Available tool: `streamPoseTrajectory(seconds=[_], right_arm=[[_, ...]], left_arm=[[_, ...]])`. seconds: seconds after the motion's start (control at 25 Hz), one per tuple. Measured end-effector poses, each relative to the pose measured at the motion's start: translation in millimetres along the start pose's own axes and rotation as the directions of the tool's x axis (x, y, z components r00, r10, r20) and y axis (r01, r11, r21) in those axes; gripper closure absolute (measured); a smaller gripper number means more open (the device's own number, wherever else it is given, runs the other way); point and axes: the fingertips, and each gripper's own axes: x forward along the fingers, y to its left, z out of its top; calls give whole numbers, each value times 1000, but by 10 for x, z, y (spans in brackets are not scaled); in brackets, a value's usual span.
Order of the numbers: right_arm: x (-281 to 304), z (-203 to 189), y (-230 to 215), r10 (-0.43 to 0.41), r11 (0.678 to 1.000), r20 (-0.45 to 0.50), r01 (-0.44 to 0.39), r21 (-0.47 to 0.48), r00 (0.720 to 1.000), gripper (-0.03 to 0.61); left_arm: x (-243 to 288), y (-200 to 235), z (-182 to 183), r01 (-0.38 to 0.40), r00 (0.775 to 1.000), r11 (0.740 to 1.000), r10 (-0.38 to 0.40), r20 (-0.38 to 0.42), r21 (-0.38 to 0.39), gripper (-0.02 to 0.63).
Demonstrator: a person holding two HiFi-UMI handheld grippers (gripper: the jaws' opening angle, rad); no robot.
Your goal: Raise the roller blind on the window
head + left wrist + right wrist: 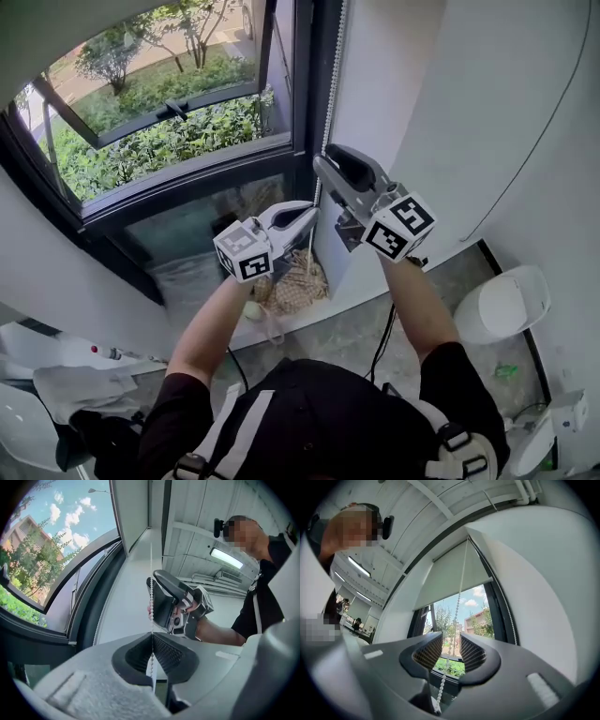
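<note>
The chain [335, 75] hangs straight up and down along the window [169, 131] frame, and both grippers sit on that one line, the right above the left. The left gripper [309, 214] has its jaws shut on the chain [151, 588], beads running in from above and out below the pads. The right gripper [326, 161] is just above it, tilted a little upward, with its jaws apart. The chain [456, 607] runs between its pads without either one pressing on it. Looking up along that gripper [451, 644], the blind [450, 573] is well above, covering the top of the glass, with sky and trees showing under its bottom edge. Both forearms reach forward side by side, the right hand higher. To my eye the right only has to close where it is, since the chain's length already runs through its gap.
</note>
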Motion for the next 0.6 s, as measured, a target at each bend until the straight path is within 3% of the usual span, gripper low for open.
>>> streamPoseTrajectory(seconds=[0.24,0.44,0.6], right_arm=[[174,278,-16,30,999,62,-32,26,998,471],[220,377,-32,20,999,90,-23,35,996,545],[226,362,-69,15,999,84,-18,37,996,560]], left_arm=[[-28,-51,1,7,1000,1000,-7,-2,12,606],[-29,-31,-12,8,1000,1000,-8,8,-1,606],[-18,15,-70,5,1000,1000,-5,-6,-6,609]])
